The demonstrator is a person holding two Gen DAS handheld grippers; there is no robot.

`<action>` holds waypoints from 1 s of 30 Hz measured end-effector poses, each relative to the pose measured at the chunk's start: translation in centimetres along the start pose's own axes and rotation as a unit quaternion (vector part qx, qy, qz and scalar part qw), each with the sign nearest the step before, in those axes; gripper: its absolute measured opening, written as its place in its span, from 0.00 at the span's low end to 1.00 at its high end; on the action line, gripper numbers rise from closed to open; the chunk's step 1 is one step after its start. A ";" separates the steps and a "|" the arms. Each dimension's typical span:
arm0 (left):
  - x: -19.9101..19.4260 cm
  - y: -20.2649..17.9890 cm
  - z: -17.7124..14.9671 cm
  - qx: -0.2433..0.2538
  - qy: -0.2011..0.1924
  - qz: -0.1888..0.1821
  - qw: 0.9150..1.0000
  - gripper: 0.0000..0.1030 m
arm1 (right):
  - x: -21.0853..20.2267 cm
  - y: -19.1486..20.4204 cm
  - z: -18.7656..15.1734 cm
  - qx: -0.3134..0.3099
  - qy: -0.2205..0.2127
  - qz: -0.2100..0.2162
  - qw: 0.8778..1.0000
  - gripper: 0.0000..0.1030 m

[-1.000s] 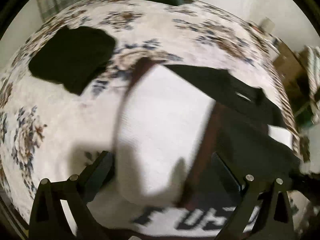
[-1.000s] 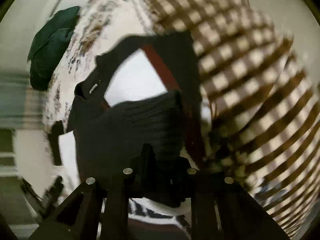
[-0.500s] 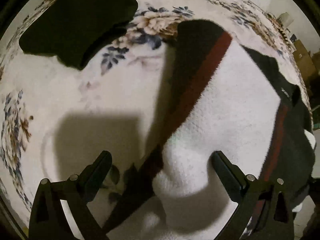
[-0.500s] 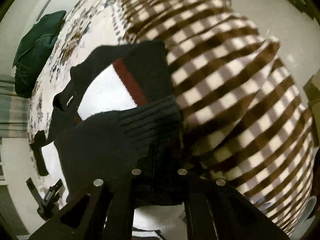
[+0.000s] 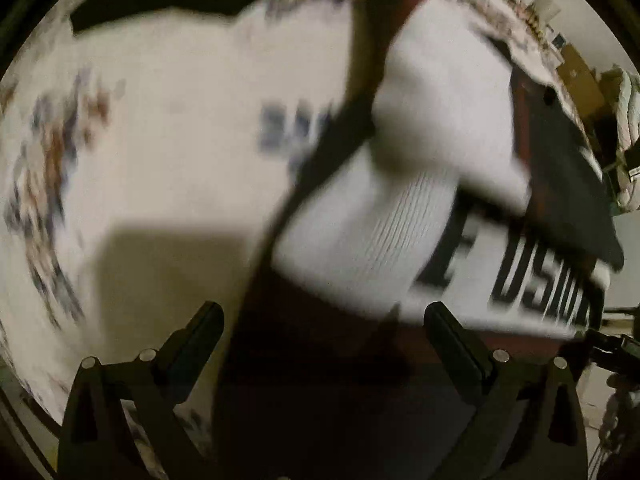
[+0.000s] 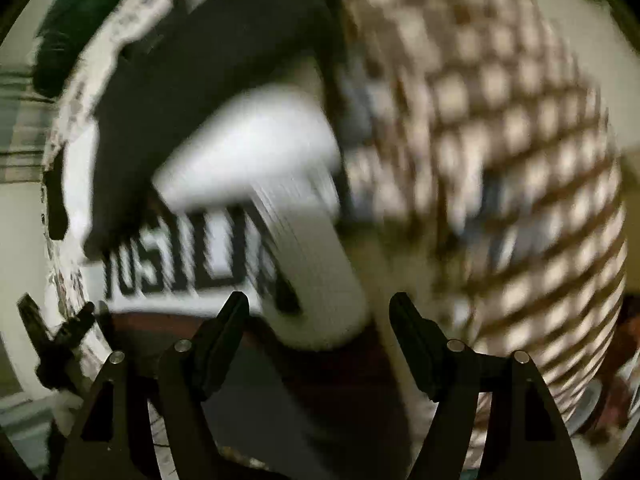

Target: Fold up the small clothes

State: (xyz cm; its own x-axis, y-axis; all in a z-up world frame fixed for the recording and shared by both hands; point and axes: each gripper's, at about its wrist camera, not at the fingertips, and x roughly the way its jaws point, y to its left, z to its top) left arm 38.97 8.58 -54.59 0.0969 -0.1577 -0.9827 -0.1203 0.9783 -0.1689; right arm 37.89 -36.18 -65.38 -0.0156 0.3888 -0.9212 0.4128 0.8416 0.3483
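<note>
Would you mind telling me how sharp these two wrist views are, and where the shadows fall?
Left wrist view: heavy motion blur on the white sweater and floral bedcover; a hard-edged shadow lies on the cover; the left claw stays sharp. Right wrist view: the checked blanket smears into streaks; the right claw is crisp, jaws opening.

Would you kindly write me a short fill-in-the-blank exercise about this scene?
1. The sweater is mostly ____ with black sleeves.
2. The blanket bears a brown and cream ____ pattern.
3. The right claw has its jaws ____, nothing pressed between them.
4. The bedspread shows a ____ print.

Missing words: white; checked; opening; floral
</note>
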 end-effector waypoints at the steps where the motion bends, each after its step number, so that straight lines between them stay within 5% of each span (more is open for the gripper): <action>1: 0.5 0.4 -0.8 -0.001 0.011 -0.004 1.000 0.99 | 0.5 -0.8 -1.0 0.012 0.011 0.009 1.000 0.73; 9: 2.0 2.0 -6.5 0.032 0.058 -0.045 0.997 0.95 | 3.5 -5.8 -8.9 0.031 0.071 0.089 0.993 0.73; 12: 2.0 2.5 -8.3 0.042 0.050 -0.048 0.997 0.75 | 4.8 -6.4 -11.1 0.020 0.082 0.090 0.992 0.73; 17: 1.1 2.0 -10.9 0.067 0.003 -0.057 0.996 0.23 | 6.5 -6.8 -13.6 0.019 0.078 0.098 0.992 0.73; 19: 0.6 1.4 -11.8 0.074 -0.015 -0.058 0.995 0.14 | 6.5 -7.2 -14.3 0.024 0.060 0.109 0.992 0.71; 20: 0.4 1.0 -12.2 0.077 -0.026 -0.052 0.995 0.13 | 6.3 -7.4 -14.7 0.025 0.045 0.112 0.992 0.66; 21: 0.1 0.7 -12.9 0.078 -0.033 -0.047 0.995 0.13 | 6.1 -7.6 -15.0 0.026 0.032 0.112 0.993 0.40; 22: -0.1 0.4 -13.3 0.076 -0.040 -0.045 0.995 0.12 | 5.9 -7.6 -14.7 0.029 0.030 0.117 0.992 0.25; 30: -4.2 -1.4 -16.8 0.058 -0.092 -0.048 0.993 0.11 | 1.7 -8.1 -15.8 0.020 0.001 0.109 0.994 0.18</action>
State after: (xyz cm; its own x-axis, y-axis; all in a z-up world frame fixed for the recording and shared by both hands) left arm 22.18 5.59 -51.54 0.2820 -0.2341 -0.9304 0.0112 0.9705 -0.2408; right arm 20.14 -36.36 -67.03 0.0767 0.5603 -0.8248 0.4424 0.7222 0.5317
